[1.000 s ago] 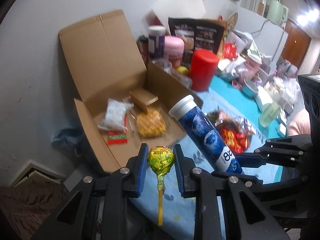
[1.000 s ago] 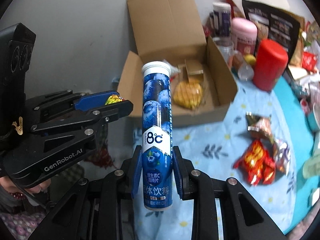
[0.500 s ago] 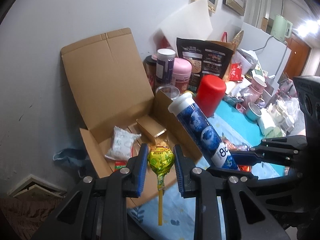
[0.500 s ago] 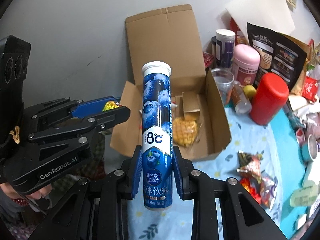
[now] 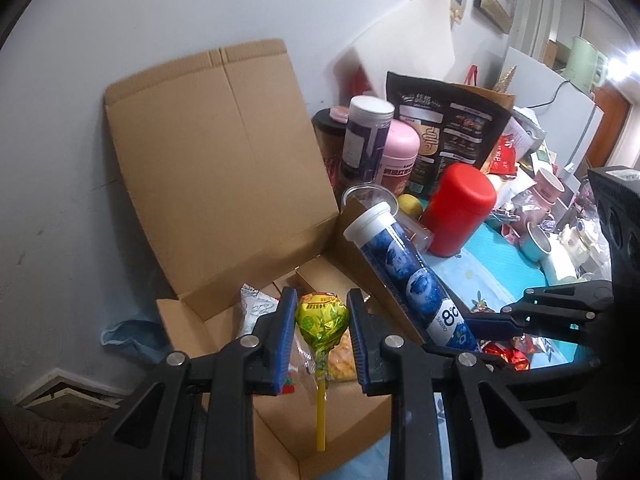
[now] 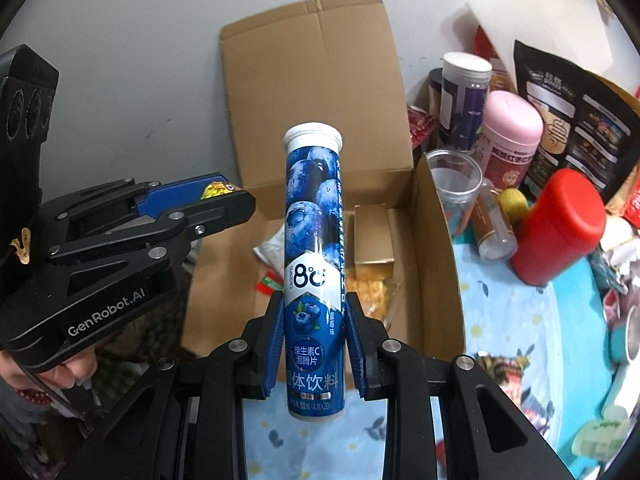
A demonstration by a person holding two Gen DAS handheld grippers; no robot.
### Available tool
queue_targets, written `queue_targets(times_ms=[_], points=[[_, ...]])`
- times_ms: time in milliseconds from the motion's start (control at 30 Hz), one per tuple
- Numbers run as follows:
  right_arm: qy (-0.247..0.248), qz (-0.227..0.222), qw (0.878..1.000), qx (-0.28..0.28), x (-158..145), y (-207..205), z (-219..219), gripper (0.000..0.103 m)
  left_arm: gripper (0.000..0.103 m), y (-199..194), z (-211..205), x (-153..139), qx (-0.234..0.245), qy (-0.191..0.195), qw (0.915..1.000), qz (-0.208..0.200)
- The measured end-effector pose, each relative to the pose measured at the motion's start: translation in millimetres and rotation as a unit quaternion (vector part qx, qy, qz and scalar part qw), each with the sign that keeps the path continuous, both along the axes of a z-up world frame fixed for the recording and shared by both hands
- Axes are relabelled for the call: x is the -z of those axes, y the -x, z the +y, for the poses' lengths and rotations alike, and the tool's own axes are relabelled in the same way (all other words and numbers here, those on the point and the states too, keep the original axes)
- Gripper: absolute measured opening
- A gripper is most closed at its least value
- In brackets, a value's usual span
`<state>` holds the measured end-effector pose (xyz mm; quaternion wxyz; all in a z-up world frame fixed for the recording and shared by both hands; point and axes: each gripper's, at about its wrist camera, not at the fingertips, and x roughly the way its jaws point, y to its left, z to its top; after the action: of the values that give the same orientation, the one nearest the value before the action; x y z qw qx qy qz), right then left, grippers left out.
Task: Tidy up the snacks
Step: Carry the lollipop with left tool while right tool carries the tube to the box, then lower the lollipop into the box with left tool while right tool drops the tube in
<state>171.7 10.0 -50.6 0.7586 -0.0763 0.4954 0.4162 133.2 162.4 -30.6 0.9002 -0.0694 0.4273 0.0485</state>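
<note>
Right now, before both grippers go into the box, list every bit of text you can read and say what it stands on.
"8°C": logo on the blue tube held in the right gripper.
"维生素C 泡腾片": lower on the same tube.
"体饮料": near the tube's base; first character hidden.
"GenRobot.AI": side of the left gripper, which holds the lollipop.
Too small or blurred: lollipop wrapper, black pouch, pink jar, tube's bottom line.

I see a red canister point(image 5: 460, 210) standing beside a pink jar point(image 5: 400, 160) (black pouch point(image 5: 448, 120) behind them), all on blue cloth point(image 5: 500, 272).
</note>
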Motion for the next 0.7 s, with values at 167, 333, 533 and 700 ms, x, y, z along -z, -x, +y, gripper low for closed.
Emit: queue_targets(times_ms=[167,333,533,700], points=[[0.018,0.002,1.000,-0.003,19.9,-19.4,14.8,0.028,0.025,-22.4,11.3,21.3,-0.004,0.000,0.9998,0.021],[0.040,-0.001,0.999,-0.002,39.7,-36.5,27.2,0.028,0.025,-43.9,22.7,50.2,-0.017,-0.002,0.9984,0.054],[0.064,0.001,0.998,-0.008,63.3,-51.2,40.7,0.028,0.025,-58.7,34.3,81.1,-0.036,0.012,0.9952,0.091],[0.087,0.000,0.996,-0.018,79.3,-54.6,51.0,0.029,0.025,-64.2,38.8,103.5,-0.050,0.020,0.9916,0.118]])
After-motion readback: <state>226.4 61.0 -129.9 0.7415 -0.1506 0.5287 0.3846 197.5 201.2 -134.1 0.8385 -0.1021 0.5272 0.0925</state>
